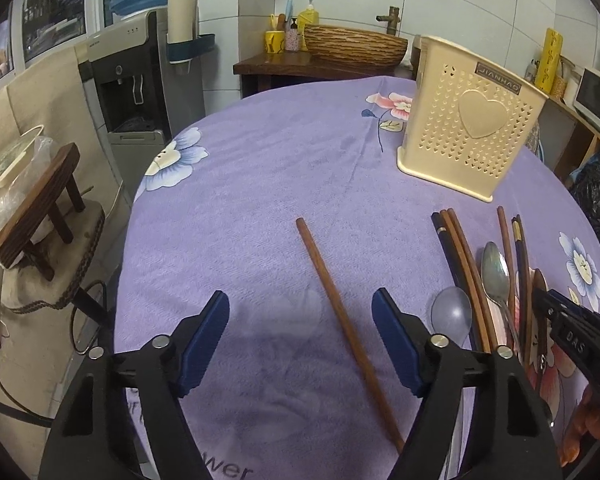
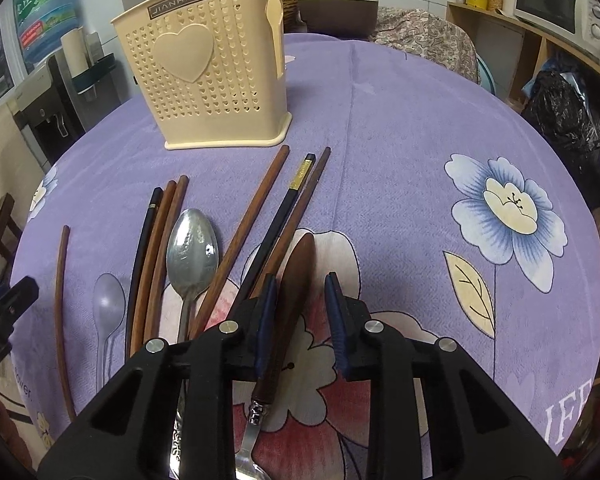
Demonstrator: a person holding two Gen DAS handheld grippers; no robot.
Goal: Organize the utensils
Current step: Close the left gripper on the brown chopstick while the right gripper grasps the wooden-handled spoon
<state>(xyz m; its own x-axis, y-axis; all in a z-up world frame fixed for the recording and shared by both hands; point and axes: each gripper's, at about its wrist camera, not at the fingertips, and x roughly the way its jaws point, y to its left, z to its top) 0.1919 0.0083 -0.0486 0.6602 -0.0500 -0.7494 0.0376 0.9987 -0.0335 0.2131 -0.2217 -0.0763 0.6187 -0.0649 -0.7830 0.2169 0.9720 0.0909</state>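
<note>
Utensils lie scattered on a desk under a purple flowered cloth, awaiting sorting into a cream plastic holder at the upper right of the left wrist view. A lone brown chopstick runs diagonally through the centre of that frame, passing between the spread fingers of the left tongs, which are wide open and hold nothing. At lower right, a bundle of chopsticks, a steel spoon and a pale plastic spoon lie side by side.

In the right wrist view, the holder, pierced with small hearts and bearing a raised heart, stands upright at upper left, a cream spoon clipped to its side. The right tongs at lower centre straddle a wooden-handled utensil, dark brown with a metal collar; the jaws stand apart and do not appear to be pressing it yet. Just to its left lie a black chopstick with a gold band and a brown one.

Closing now risks pinching a neighbouring chopstick too, and the smooth tapered handle could likely slip or swivel in a shallow grip.
</note>
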